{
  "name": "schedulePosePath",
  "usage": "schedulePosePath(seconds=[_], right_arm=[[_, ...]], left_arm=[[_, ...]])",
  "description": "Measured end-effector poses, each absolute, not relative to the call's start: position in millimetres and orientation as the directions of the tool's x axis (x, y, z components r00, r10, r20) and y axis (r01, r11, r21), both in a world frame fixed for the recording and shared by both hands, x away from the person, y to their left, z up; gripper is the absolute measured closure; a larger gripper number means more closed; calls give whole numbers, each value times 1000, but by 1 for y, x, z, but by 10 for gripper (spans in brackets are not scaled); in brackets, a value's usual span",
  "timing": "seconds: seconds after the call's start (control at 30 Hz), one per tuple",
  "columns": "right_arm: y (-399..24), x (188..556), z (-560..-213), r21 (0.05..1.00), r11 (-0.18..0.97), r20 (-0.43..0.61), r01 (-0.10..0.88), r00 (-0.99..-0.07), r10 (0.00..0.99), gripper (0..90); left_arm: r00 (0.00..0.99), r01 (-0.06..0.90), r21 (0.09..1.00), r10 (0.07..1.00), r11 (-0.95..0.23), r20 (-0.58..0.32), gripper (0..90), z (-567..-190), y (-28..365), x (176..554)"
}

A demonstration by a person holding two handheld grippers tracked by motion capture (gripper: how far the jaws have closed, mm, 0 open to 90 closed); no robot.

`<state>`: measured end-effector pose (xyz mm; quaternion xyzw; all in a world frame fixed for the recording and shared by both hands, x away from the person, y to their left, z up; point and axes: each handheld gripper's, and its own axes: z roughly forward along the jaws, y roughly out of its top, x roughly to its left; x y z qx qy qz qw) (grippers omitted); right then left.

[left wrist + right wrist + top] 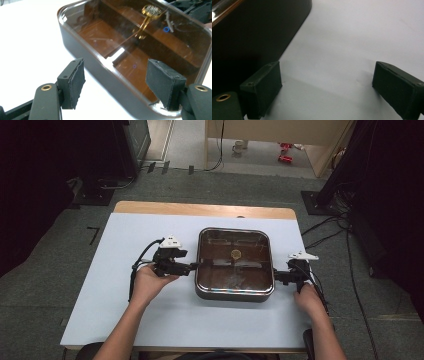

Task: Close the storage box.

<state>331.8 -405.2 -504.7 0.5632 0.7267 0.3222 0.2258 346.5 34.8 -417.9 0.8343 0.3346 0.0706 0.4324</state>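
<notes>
Grey carpet and dark equipment ring a bench (125, 305) covered by a pale sheet, where a person sits with a tool in each hand. Between the two tools lies a square dark pan (234, 295) with rounded corners and a glass lid (220, 251), a small gold knob (236, 253) at the lid's centre.

The left tool (192, 266) points at the pan's near side wall, its tips right at the rim. In the left gripper view (115, 80) its jaws stand partly apart, one pad over the bare sheet, the other over the lid's corner, with the pan's edge running between them; nothing is clamped.

The right tool (276, 276) sits just beside the opposite wall of the pan. In the right gripper view (325, 87) its jaws are spread wide over bare sheet, the pan's dark wall just to the side of one pad.
</notes>
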Motion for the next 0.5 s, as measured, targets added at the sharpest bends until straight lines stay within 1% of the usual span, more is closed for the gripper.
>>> schedulePosePath(seconds=[0.17, 0.3, 0.33, 0.5], right_arm=[[-405, 332, -505, 723, 159, 34, 673, -264, 964, 82], [-405, 332, -505, 723, 159, 34, 673, -264, 964, 82], [-405, 332, -505, 723, 159, 34, 673, -264, 964, 82], [-405, 332, -505, 723, 158, 34, 672, -264, 964, 82]], left_arm=[[738, 524, 760, 650, -385, -180, 313, -431, 52, 338], [710, 523, 767, 687, -371, -152, 313, -444, 61, 331], [692, 523, 766, 711, -373, -126, 314, -451, 63, 326], [688, 533, 735, 720, -418, -90, 312, -466, 64, 320]])
